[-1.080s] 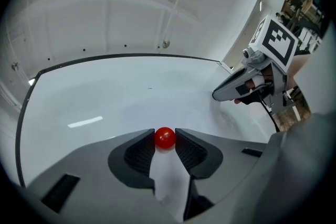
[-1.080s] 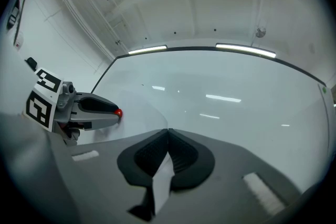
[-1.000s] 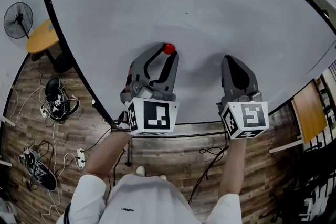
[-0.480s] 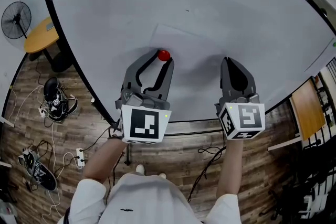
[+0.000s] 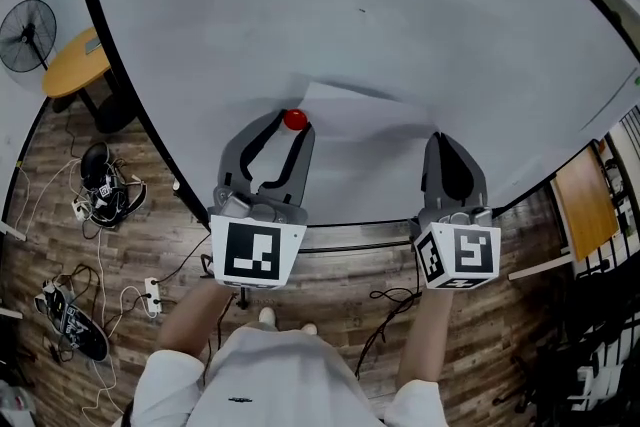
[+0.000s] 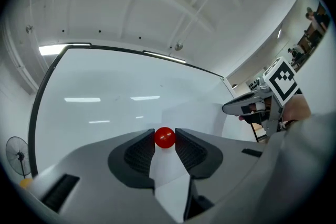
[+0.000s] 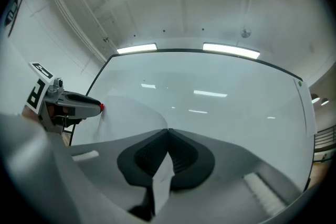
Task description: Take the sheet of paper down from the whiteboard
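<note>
The whiteboard fills the head view. A white sheet of paper hangs in front of its lower part, bowed away from the board. My left gripper is shut on a small red round magnet, held between both pads just left of the sheet's upper left corner; the magnet also sits between the pads in the left gripper view. My right gripper is shut on the sheet's right edge. In the right gripper view the paper curves off to the left, and a strip of it runs down between the closed jaws.
The board's black frame runs down the left side. On the wooden floor to the left stand a fan and a yellow round table, with shoes and cables below. A wooden desk stands at the right.
Both grippers have drawn back and down from the board. The left one carries the red magnet down and left, and the sheet now stands off the board with its top edge showing.
</note>
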